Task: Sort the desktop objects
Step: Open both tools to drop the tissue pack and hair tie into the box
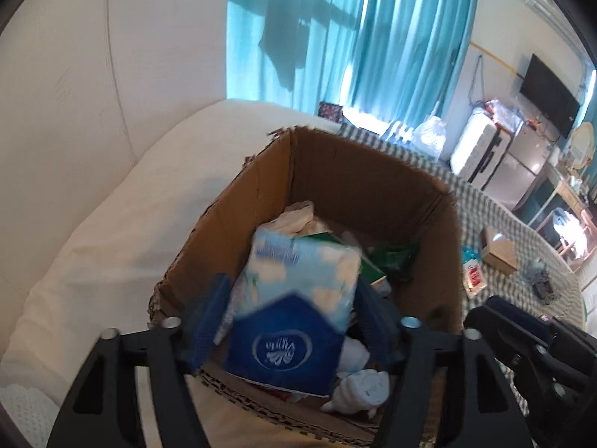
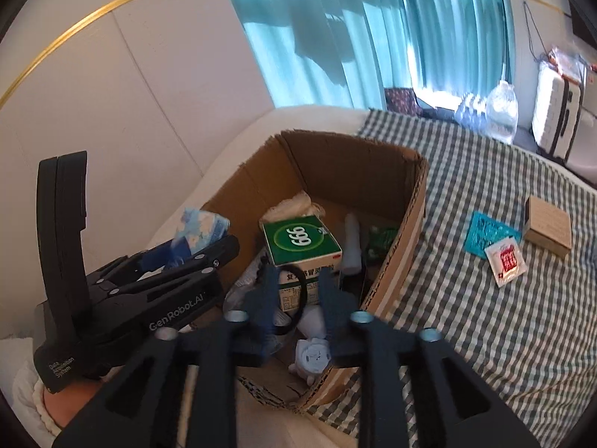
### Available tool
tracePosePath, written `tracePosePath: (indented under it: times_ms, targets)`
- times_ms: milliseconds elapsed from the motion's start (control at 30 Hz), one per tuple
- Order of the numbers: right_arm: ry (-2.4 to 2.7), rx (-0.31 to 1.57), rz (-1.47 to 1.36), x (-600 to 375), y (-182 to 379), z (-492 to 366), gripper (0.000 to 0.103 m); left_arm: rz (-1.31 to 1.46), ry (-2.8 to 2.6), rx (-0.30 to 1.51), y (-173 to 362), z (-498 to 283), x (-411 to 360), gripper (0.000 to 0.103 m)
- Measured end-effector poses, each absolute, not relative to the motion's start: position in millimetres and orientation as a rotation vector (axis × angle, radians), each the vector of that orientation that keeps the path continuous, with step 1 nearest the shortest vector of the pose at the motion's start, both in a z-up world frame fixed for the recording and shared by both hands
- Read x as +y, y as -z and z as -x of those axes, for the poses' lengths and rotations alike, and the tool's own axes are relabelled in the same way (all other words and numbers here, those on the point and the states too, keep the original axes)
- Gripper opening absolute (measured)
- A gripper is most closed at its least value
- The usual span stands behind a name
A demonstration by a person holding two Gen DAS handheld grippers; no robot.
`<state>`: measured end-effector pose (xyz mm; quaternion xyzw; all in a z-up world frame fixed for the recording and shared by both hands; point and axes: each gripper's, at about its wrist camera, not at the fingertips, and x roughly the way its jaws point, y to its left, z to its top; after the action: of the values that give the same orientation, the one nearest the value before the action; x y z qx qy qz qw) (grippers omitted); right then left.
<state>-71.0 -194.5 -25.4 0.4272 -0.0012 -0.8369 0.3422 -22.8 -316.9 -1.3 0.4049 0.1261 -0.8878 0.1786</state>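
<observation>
An open cardboard box (image 1: 335, 171) stands on the bed, holding several items. My left gripper (image 1: 291, 313) hovers over its near edge. A blue and white tissue pack (image 1: 298, 280) sits blurred between its fingers, and the jaws look wider than the pack. From the right wrist view the left gripper (image 2: 209, 239) shows at the box's left wall (image 2: 238, 201) with the pack (image 2: 203, 224) at its tips. My right gripper (image 2: 298, 298) is open above the box's near corner. A thin black loop (image 2: 303, 291) hangs between its fingers. Below lie a green 999 carton (image 2: 298, 239) and a small white figure (image 2: 313, 354).
On the checked cover (image 2: 485, 336) right of the box lie a teal sachet (image 2: 485, 235), a red and white sachet (image 2: 505, 261) and a small brown carton (image 2: 548, 224). White bedding (image 1: 112, 224) rises on the left. A water bottle (image 2: 502, 112) and a suitcase (image 2: 556, 112) stand beyond the bed.
</observation>
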Motion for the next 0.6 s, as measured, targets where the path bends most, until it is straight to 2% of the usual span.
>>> tracePosePath:
  times_ms: [167,333,467,500,533,600]
  targets:
    - [2.204,-0.031,-1.105,-185,24,78,0.04,-1.148,2.482,0.288,5,22,-311,0.093]
    - [2.246,-0.078,-1.104,-163,18,76,0.045,-1.16,2.484,0.277,1,20,-302,0.093]
    - [2.294,-0.125,-1.064,-132,12,68,0.046,-1.163,2.511,0.286,-5,21,-293,0.1]
    - [2.314,-0.138,-1.015,-119,8,63,0.052,-1.163,2.519,0.292,-7,21,-289,0.1]
    - [2.327,-0.141,-0.981,-108,4,60,0.064,-1.164,2.533,0.29,-9,20,-283,0.1]
    - [2.392,-0.129,-0.92,-78,-3,53,0.074,-1.161,2.549,0.262,-14,21,-271,0.102]
